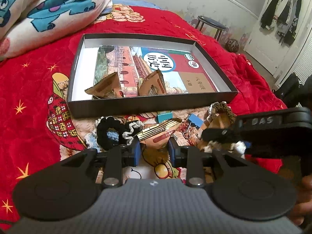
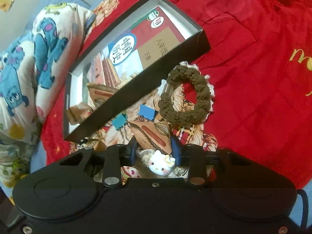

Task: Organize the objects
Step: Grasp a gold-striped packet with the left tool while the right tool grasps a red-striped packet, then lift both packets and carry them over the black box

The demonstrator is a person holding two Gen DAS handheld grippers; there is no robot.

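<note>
L gripper (image 1: 154,152): jaws spread, a tan triangular packet (image 1: 161,134) sits between the pads, contact not confirmed. R gripper (image 2: 155,152): jaws spread around a second packet (image 2: 154,134), lower centre of frame; pinch cannot be confirmed.

Step judged: packets are to be lifted into the black box (image 1: 152,102), centre frame. Squeeze should be applied at the packet's thick middle, not the crimped edge; box wall to be cleared on lift.

Count: packets 2 in box, 2 outside; blue binder clips (image 2: 145,111) 2; scrunchies: brown (image 2: 185,95) 1, black (image 1: 109,132) 1; book (image 1: 156,68) 1, in box.
</note>
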